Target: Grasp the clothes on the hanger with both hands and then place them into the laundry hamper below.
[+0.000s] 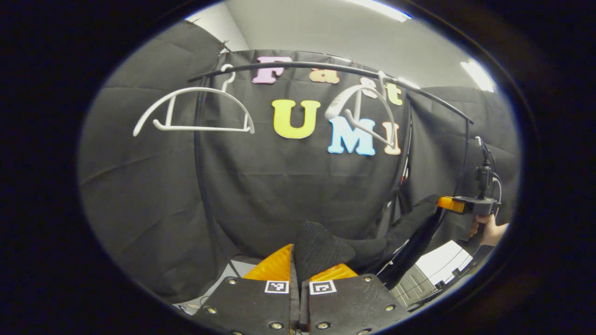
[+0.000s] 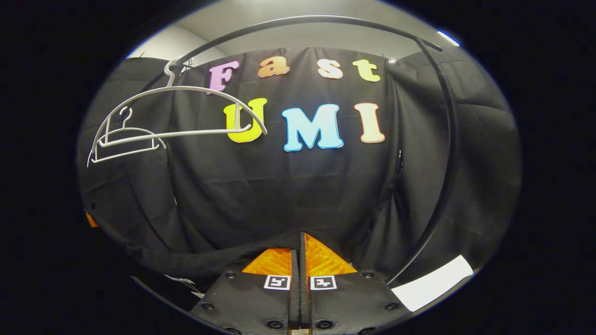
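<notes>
Left gripper view: left gripper [image 1: 300,267] at the bottom, jaws clenched on a bunched end of the black garment [image 1: 326,249], coarse knit in texture, almost lost against the dark booth cloth. From there, stretched rightward and up to the right gripper [image 1: 449,204], held farther off by a hand [image 1: 489,230]. Two white hangers bare on the black rail [image 1: 326,66]: left hanger [image 1: 193,109] level, right hanger [image 1: 361,114] turned and tilted. At lower right, a pale ribbed surface beneath the garment, too partial to name.

Right gripper view: right gripper jaws squeezed together on a thin edge of the same garment, fabric draped leftward in a long dark fold [image 2: 205,260] across the bottom. Small white tag [image 2: 179,279] hanging from that fold, printing too small to read. Both hangers overlapped at upper left, near one [image 2: 186,111] large, far one [image 2: 125,135] small behind it. Square black-and-white markers on each gripper's body; no legible writing there.
</notes>
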`<action>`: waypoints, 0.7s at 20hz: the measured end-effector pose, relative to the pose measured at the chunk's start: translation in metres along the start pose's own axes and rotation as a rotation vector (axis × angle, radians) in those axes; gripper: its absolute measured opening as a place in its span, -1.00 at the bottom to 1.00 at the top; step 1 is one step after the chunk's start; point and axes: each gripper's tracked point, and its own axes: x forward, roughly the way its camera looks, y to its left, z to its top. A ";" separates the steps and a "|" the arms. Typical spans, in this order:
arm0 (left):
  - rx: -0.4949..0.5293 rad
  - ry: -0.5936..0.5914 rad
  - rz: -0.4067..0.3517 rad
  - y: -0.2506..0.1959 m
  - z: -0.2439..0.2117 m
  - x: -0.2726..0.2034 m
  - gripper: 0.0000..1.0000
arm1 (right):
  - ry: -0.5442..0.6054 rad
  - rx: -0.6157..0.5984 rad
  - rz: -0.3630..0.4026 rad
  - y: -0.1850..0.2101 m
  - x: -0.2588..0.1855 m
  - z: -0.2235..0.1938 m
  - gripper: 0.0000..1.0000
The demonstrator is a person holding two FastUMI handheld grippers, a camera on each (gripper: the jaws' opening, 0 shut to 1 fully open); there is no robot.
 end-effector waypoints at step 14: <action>0.053 0.104 -0.178 -0.067 -0.088 0.065 -0.95 | 0.160 0.114 -0.009 0.026 -0.023 -0.099 -0.96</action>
